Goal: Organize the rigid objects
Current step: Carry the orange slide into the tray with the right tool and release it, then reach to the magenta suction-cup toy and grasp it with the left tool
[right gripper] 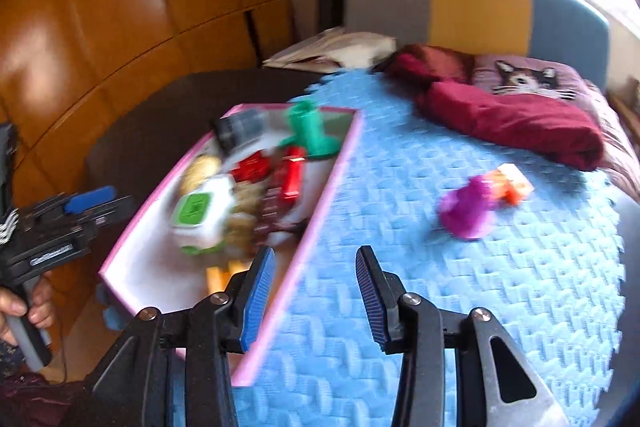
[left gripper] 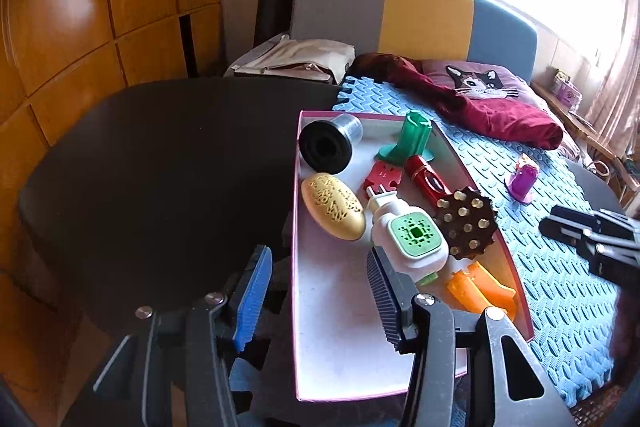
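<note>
**Pink-rimmed box nearly full, purple toy left out on the mat**

The pink-rimmed box [left gripper: 297,267] lies on a blue foam mat [left gripper: 560,287] and serves as the landmark. Inside it, at the far end, lie a black spool [left gripper: 326,146] and a green stand [left gripper: 412,141]. Nearer come a red puzzle piece [left gripper: 382,179], a red car [left gripper: 426,183], a gold oval [left gripper: 332,207], a white plug-in with a green face [left gripper: 412,239], a brown studded disc [left gripper: 466,223] and an orange piece [left gripper: 480,291] against the right wall. The near end of the box is bare.

To the right of the box, out on the mat, stands a purple toy [right gripper: 466,209] with a small orange piece [right gripper: 514,185] just beyond it; nothing lies between them and the box wall.

The left gripper [left gripper: 316,301] straddles the box's left wall, fingers partly apart and holding nothing. The right gripper [right gripper: 316,301] hangs over the mat by the box's right wall, fingers partly apart and empty. The right view is blurred.

Beyond the mat lie a dark red cloth [left gripper: 500,111] and a cat cushion [left gripper: 480,83].
</note>
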Demonstrator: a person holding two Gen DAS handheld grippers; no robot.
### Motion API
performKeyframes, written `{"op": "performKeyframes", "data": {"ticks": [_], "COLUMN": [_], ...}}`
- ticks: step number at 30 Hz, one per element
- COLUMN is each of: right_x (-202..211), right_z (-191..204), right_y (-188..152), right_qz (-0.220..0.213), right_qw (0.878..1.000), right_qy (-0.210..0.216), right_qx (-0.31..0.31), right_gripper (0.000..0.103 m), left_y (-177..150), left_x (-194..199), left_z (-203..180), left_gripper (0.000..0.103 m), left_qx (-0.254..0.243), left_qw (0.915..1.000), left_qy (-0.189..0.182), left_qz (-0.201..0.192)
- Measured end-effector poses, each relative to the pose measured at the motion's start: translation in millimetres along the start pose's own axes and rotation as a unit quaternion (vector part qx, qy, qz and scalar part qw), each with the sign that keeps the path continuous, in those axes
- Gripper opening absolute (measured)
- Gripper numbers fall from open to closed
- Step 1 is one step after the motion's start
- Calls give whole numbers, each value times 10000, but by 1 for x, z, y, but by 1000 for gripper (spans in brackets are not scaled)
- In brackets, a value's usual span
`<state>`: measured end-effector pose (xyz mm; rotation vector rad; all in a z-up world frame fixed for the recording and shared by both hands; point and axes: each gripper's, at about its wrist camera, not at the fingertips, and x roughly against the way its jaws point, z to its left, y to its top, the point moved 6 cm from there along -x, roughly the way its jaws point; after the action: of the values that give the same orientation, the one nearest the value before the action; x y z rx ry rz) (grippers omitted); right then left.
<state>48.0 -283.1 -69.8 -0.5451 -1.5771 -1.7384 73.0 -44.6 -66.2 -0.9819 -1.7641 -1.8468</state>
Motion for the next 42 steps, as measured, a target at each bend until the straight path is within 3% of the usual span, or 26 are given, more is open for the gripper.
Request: {"op": "performKeyframes", "data": {"ticks": [7, 10, 16, 25, 29, 37, 42], "right_x": [4, 3, -4, -8, -4, 12, 24], "right_z": [-73, -110, -184, -182, -190, -206, -224], "right_y": [-7, -16, -42, -41, -43, -40, -42], "right_qz": [85, 204, 477, 560, 519, 244, 44], "right_qw": [9967, 9928, 9733, 9738, 9679, 9598, 9471], "right_qy": [-791, -1143, -1669, -1547, -1754, -1686, -1623], "right_qx": [-188, -297, -1501, -1572, -1726, -2231, -2768], "right_gripper": [42, 42, 42, 42, 42, 42, 43], "left_y": [8, 10, 15, 32, 46, 63, 71], "left_x": [8, 8, 9, 11, 7, -14, -42], "left_z": [-9, -12, -23, -58, -80, -157, -211], "left_gripper": [51, 55, 57, 57, 57, 60, 65], "left_qx": [-176, -198, -309, -616, -694, -1178, -1467], "left_qw": [9997, 9997, 9994, 9974, 9960, 9862, 9804], "left_qy": [36, 57, 6, -324, -532, -1160, -1287], "left_qz": [-135, -129, -125, -176, -169, 124, 283]}}
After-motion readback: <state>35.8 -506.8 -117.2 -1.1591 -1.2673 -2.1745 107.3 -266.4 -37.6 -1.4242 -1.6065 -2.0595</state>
